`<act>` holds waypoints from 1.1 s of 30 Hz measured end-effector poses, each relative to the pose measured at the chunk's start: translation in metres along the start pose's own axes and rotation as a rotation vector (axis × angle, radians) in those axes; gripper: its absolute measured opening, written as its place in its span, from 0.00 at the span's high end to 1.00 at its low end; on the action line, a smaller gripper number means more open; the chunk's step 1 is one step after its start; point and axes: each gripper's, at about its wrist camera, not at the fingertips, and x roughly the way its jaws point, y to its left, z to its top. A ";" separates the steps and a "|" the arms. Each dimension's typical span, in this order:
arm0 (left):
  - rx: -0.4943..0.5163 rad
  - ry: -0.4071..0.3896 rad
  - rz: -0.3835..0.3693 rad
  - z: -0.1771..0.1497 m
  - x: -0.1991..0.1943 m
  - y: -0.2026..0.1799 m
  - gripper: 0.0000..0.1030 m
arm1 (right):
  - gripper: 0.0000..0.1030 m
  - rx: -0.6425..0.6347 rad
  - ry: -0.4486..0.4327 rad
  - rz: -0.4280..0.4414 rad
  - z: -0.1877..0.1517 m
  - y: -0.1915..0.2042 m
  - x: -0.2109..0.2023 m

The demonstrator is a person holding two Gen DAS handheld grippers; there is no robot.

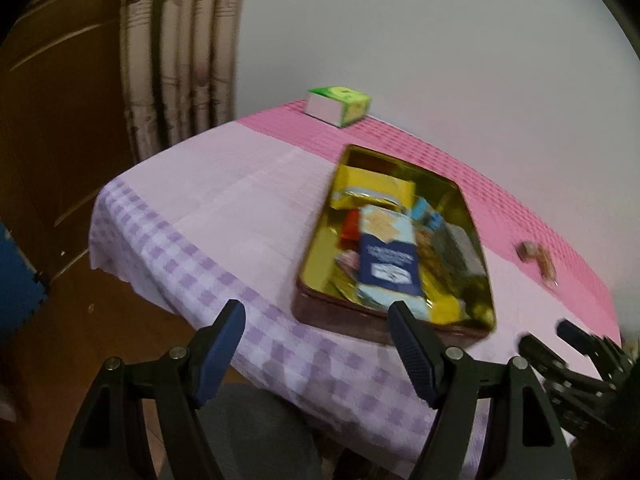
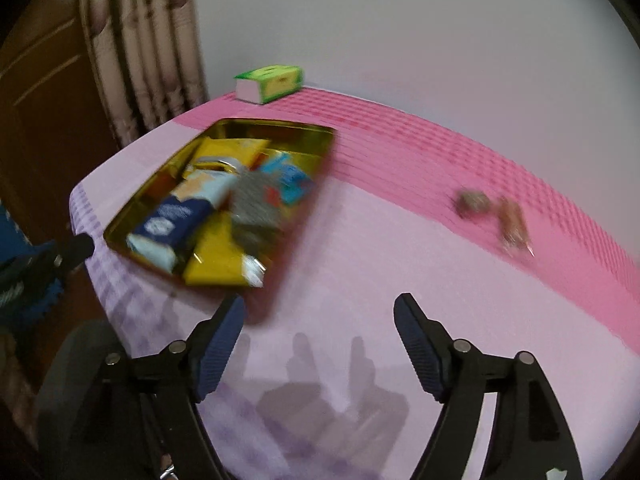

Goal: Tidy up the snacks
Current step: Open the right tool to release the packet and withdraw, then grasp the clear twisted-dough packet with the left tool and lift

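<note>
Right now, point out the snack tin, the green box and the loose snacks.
snack tin [image 1: 316,240]: left wrist view, gold inner wall.
green box [image 2: 276,82]: right wrist view, side face.
loose snacks [image 2: 510,218]: right wrist view, brown wrapper.

Two small snacks [image 2: 492,216] blurred beyond telling.

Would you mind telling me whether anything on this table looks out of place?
Yes: two small brownish wrapped snacks lie loose on the pink part of the tablecloth, apart from the gold tin where the other packets are piled. The green box also sits alone at the far edge. Blur hides finer detail.
</note>
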 end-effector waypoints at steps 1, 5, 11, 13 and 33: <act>0.023 -0.001 -0.023 -0.003 -0.001 -0.006 0.27 | 0.24 0.030 0.000 -0.008 -0.012 -0.017 -0.009; 0.192 -0.009 -0.150 -0.014 -0.003 -0.049 0.27 | 0.22 0.148 0.008 -0.101 -0.064 -0.085 -0.036; 0.461 0.011 -0.244 -0.026 0.010 -0.155 0.27 | 0.22 0.450 0.001 -0.206 -0.132 -0.186 -0.073; 0.517 0.024 -0.292 -0.026 0.019 -0.199 0.27 | 0.22 0.546 -0.020 -0.204 -0.135 -0.215 -0.081; 0.530 0.181 -0.192 0.011 0.184 -0.420 0.27 | 0.13 0.715 -0.214 -0.119 -0.138 -0.269 -0.133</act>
